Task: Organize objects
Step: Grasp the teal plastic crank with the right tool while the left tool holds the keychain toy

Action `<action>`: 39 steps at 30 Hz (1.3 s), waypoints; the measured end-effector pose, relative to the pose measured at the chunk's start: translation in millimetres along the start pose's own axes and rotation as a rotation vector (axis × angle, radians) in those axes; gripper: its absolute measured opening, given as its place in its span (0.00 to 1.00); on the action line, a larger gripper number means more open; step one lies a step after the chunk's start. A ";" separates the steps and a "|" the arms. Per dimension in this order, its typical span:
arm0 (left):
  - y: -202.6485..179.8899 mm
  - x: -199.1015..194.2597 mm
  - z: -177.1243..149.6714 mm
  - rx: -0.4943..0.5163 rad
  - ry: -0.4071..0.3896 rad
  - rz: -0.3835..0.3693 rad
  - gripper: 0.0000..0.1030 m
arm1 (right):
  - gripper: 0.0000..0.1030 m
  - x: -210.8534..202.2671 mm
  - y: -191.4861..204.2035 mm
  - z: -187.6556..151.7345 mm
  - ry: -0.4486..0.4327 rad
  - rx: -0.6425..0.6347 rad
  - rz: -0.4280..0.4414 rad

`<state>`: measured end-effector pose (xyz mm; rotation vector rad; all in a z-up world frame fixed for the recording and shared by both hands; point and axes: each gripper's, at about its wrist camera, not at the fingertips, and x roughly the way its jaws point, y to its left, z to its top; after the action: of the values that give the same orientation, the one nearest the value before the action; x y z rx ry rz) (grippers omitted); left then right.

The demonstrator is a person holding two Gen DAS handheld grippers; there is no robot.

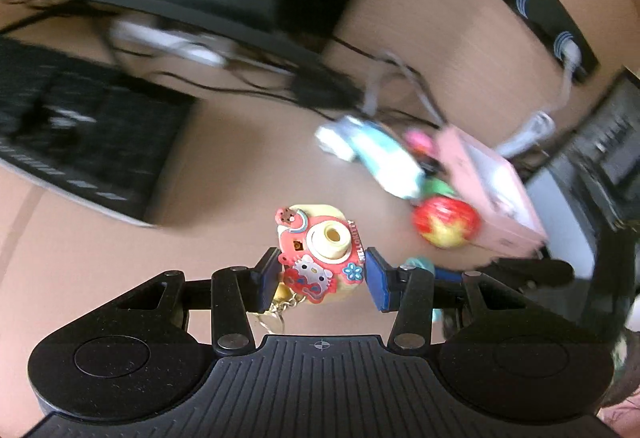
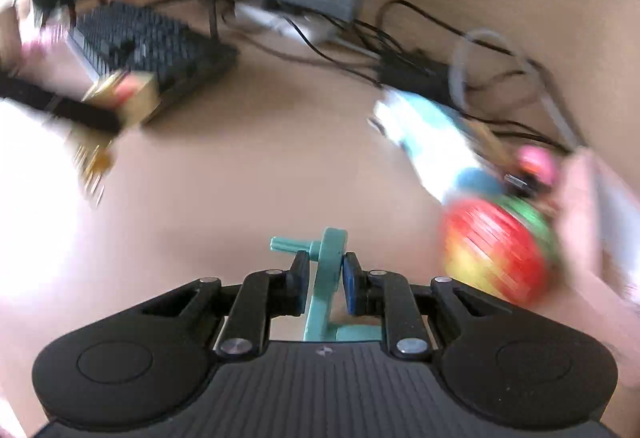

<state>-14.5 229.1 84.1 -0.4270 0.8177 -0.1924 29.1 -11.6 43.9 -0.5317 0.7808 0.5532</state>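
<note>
Both tools are loaded: the left tool (image 1: 320,274) pinches a toy camera (image 1: 316,250), the right tool (image 2: 326,284) is pressed onto an upright teal part (image 2: 326,278), and the pink box (image 1: 488,186) beside the apple (image 1: 446,222) lies nearer the right one.

A red and yellow toy camera (image 1: 320,254) with a cat picture and a key chain sits between two fingers. A thin green plastic piece (image 2: 326,278) stands upright, pinched. A red and yellow apple (image 1: 446,222) lies beside a pink box (image 1: 486,182) on the tan surface (image 1: 240,166).
</note>
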 end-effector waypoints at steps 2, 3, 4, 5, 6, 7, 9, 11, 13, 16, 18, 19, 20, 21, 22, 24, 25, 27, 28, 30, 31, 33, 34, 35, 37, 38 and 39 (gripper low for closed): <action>-19.2 15.0 -1.0 0.024 0.028 -0.040 0.48 | 0.18 -15.2 -9.8 -24.9 0.009 -0.075 -0.089; -27.8 21.1 -1.6 0.033 0.041 -0.054 0.48 | 0.20 -22.7 -16.6 -37.8 0.010 -0.097 -0.149; -35.2 26.9 -1.4 0.041 0.052 -0.066 0.48 | 0.28 -28.8 -23.5 -47.6 0.015 -0.105 -0.196; -45.5 32.4 -2.1 0.052 0.060 -0.079 0.48 | 0.36 -37.5 -31.9 -58.5 0.016 -0.103 -0.247; -52.3 36.2 -1.7 0.061 0.063 -0.089 0.48 | 0.41 -45.4 -38.7 -66.4 0.015 -0.091 -0.282; -60.8 40.0 -1.9 0.070 0.065 -0.096 0.48 | 0.53 -54.5 -46.3 -75.9 0.016 -0.071 -0.323; -75.8 43.9 -3.5 0.089 0.063 -0.105 0.48 | 0.66 -68.2 -56.1 -90.4 0.016 -0.031 -0.389; -87.5 48.8 -3.2 0.121 0.048 -0.108 0.48 | 0.68 -81.9 -70.0 -99.4 0.010 0.079 -0.378; -94.7 55.2 -1.8 0.126 0.044 -0.075 0.48 | 0.70 -91.5 -87.7 -105.7 -0.012 0.274 -0.317; -104.2 59.2 -5.1 0.118 0.071 -0.071 0.48 | 0.70 -87.4 -106.3 -113.6 -0.013 0.539 -0.174; -111.7 59.9 -10.2 0.164 0.067 -0.054 0.48 | 0.70 -79.7 -102.1 -115.6 -0.020 0.556 -0.143; -113.0 61.2 -11.9 0.164 0.075 -0.036 0.48 | 0.70 -73.5 -97.9 -114.3 -0.011 0.532 -0.158; -112.9 63.5 -13.1 0.151 0.093 -0.032 0.48 | 0.70 -70.3 -90.8 -113.7 0.000 0.513 -0.164; -112.3 63.8 -14.2 0.146 0.102 -0.039 0.48 | 0.70 -67.1 -87.8 -113.2 0.005 0.491 -0.154; -114.2 63.7 -15.5 0.153 0.104 -0.037 0.48 | 0.70 -65.1 -85.6 -113.7 0.005 0.466 -0.148; -118.2 63.2 -18.4 0.177 0.099 -0.020 0.48 | 0.70 -61.0 -80.4 -113.0 0.010 0.386 -0.182; -118.9 62.8 -19.5 0.175 0.098 -0.017 0.48 | 0.70 -59.0 -80.7 -114.3 0.016 0.344 -0.216; -119.5 62.9 -22.1 0.167 0.101 -0.013 0.48 | 0.70 -55.1 -82.4 -119.9 0.036 0.246 -0.329; -120.2 62.6 -23.7 0.170 0.103 -0.009 0.48 | 0.70 -54.6 -83.6 -122.8 0.040 0.215 -0.383; -121.3 62.9 -26.9 0.173 0.113 -0.005 0.48 | 0.70 -56.6 -92.8 -127.8 0.043 0.219 -0.447; -121.2 63.9 -28.1 0.171 0.120 -0.003 0.48 | 0.70 -59.1 -98.9 -129.3 0.039 0.257 -0.445; -121.8 65.4 -29.7 0.165 0.129 0.000 0.48 | 0.71 -68.3 -111.5 -130.2 0.019 0.395 -0.386; -122.2 65.9 -30.5 0.164 0.132 0.000 0.48 | 0.73 -72.3 -115.4 -131.3 0.004 0.464 -0.345; -123.0 65.9 -31.4 0.164 0.133 -0.001 0.48 | 0.75 -75.7 -117.7 -130.9 -0.015 0.527 -0.306; -125.1 65.1 -32.6 0.168 0.133 -0.002 0.48 | 0.78 -75.9 -114.1 -126.8 -0.049 0.579 -0.241; -125.8 64.4 -32.9 0.171 0.133 -0.001 0.48 | 0.78 -74.0 -107.3 -122.8 -0.053 0.557 -0.215; -126.2 63.7 -33.2 0.172 0.132 0.000 0.49 | 0.78 -69.8 -100.2 -118.9 -0.050 0.521 -0.203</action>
<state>3.4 85.2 77.2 -0.2543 0.9225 -0.2914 -7.6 -178.0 50.2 -0.1106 0.7764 0.1601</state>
